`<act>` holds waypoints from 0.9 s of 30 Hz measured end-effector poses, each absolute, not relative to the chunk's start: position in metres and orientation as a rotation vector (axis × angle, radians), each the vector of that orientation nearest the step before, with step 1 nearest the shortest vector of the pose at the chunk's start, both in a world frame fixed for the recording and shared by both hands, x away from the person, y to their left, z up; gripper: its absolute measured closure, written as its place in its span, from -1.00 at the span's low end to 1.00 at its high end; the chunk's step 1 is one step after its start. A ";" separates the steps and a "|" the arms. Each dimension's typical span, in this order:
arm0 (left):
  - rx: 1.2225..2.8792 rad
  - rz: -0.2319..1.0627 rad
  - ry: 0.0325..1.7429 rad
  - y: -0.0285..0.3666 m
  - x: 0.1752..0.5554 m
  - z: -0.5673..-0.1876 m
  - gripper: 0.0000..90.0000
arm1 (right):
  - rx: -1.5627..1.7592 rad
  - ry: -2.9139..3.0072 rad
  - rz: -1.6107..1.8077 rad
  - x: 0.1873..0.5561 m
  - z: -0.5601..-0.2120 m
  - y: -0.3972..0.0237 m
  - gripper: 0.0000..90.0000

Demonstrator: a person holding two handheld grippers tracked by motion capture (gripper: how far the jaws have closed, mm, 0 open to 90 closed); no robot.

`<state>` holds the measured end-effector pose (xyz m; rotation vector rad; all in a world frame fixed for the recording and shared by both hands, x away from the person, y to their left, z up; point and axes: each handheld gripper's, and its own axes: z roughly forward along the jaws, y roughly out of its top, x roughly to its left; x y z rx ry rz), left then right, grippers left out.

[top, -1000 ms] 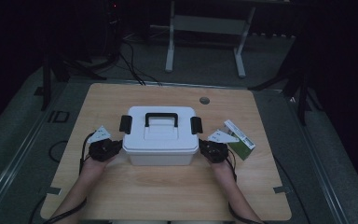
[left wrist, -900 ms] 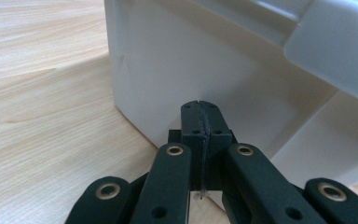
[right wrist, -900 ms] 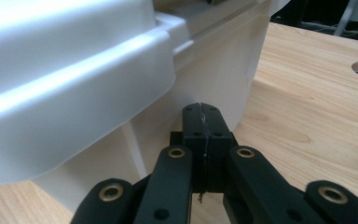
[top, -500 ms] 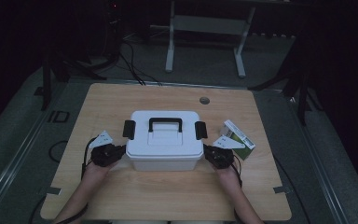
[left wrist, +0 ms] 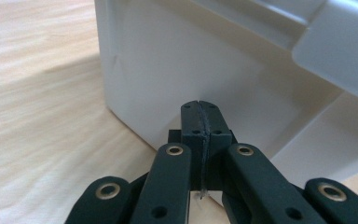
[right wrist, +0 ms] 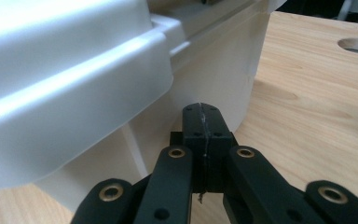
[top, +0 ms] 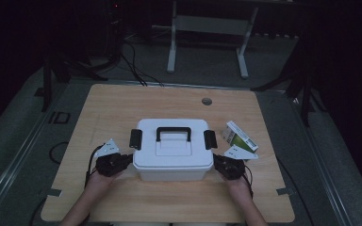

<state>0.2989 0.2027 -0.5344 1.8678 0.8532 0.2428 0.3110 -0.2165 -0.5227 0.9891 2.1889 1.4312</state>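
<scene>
A white plastic box (top: pixel 172 153) with a black handle (top: pixel 173 133) and two black side latches stands on the wooden table (top: pixel 118 106), nearer the front edge. My left gripper (top: pixel 130 159) is shut, its tips against the box's left side wall low down. In the left gripper view the joined jaws (left wrist: pixel 199 108) meet the white wall (left wrist: pixel 191 60) near a bottom corner. My right gripper (top: pixel 216 163) is shut too, set against the box's right side. The right gripper view has its tips (right wrist: pixel 200 111) under the lid's rim (right wrist: pixel 74 93). Nothing is held between either pair of jaws.
A green and white carton (top: pixel 239 136) lies just right of the box, behind my right gripper. A round cable hole (top: pixel 207 101) sits in the tabletop at the back. Bare wood stretches behind the box and to its left. Metal stand legs rise beyond the table.
The box has slid toward the front edge of the table, with both shut grippers moving along on either side of it. The carton has stayed where it was.
</scene>
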 end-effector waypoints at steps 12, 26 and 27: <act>1.880 0.209 0.810 0.189 0.285 -0.535 1.00 | 0.994 2.190 1.427 0.289 -0.522 -0.234 1.00; 1.901 0.159 0.761 0.172 0.274 -0.535 1.00 | 0.999 2.184 1.405 0.268 -0.521 -0.253 1.00; 1.902 0.152 0.753 0.171 0.273 -0.535 1.00 | 1.003 2.180 1.407 0.266 -0.521 -0.255 1.00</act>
